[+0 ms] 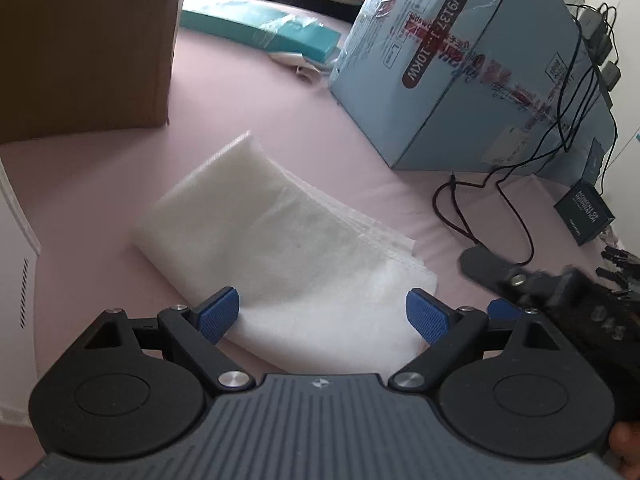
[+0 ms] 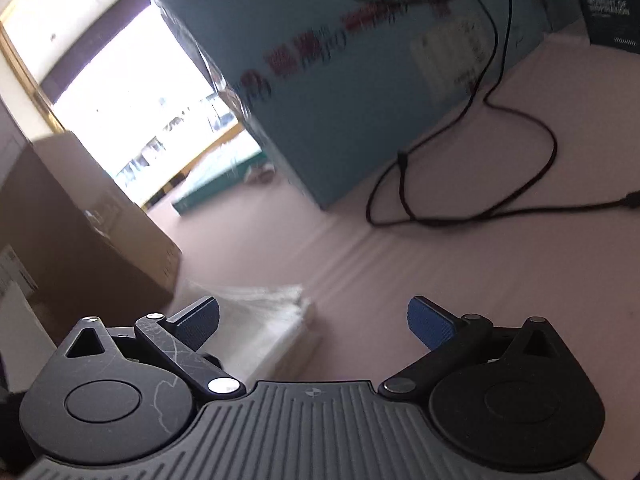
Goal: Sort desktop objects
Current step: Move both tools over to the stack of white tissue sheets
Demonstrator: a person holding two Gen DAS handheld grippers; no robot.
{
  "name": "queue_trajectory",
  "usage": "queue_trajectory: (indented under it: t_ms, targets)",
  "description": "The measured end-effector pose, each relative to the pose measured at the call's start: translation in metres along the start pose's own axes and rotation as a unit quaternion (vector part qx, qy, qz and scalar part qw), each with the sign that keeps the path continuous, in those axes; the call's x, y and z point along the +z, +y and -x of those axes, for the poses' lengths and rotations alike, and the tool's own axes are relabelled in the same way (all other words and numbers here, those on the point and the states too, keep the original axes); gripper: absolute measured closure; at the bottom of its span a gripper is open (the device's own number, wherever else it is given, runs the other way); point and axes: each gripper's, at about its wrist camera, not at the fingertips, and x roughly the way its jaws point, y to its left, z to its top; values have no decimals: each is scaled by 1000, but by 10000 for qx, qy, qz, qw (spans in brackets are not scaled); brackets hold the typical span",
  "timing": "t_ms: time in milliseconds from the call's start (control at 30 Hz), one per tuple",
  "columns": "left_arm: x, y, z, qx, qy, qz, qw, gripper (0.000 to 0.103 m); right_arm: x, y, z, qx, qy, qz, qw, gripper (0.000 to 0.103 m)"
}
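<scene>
Both jaws apart | left gripper [image 1: 322, 312] over white sheets [image 1: 280, 240] | right gripper [image 2: 314, 326] apparently beside them

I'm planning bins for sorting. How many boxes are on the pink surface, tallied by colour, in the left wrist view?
Brown cardboard box: 1
Light blue box: 1
Flat teal box: 1
Small dark box: 1
Total: 4

Both grippers share a ribbed grey body with a small crosshair mark, black disc-shaped housings, silver screws and blue textured fingertip pads [image 1: 219, 314]. The right gripper [image 2: 314, 322] has scratched left linkage.
</scene>
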Motion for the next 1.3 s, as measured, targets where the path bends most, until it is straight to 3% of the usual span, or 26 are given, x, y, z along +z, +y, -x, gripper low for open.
queue_trajectory:
  t_ms: [233, 367, 467, 800, 867, 1000, 1133, 1300]
  targets:
    - [-4, -2, 0, -10, -104, -263, 9996, 13, -4, -4, -7, 642, 258, -159, 9975, 6]
    - [-5, 0, 0, -72, -148, -226, 9996, 12, -5, -7, -12, 1006, 510, -400, 9928, 26]
    - [-7, -5, 0, 11, -145, -398, 9991, 12, -6, -5, -14, 1048, 602, -420, 9918, 37]
    - [-7, -4, 1, 2, -171, -406, 9990, 12, -8, -5, -21, 1397, 787, -706, 9845, 44]
    - [-7, -4, 1, -15, -167, -386, 9991, 12, -8, -5, -23, 1450, 842, -779, 9828, 45]
    - [-7, -2, 2, -13, -176, -284, 9994, 12, -5, -3, -14, 1117, 933, -939, 9849, 47]
    - [-5, 6, 4, -105, -199, 46, 9997, 12, -5, -15, -3, 1043, 1124, -1806, 9715, 37]
    - [-3, 17, 7, -220, -228, 460, 9984, 14, -11, -1, -4, 876, 881, -1600, 9793, 27]
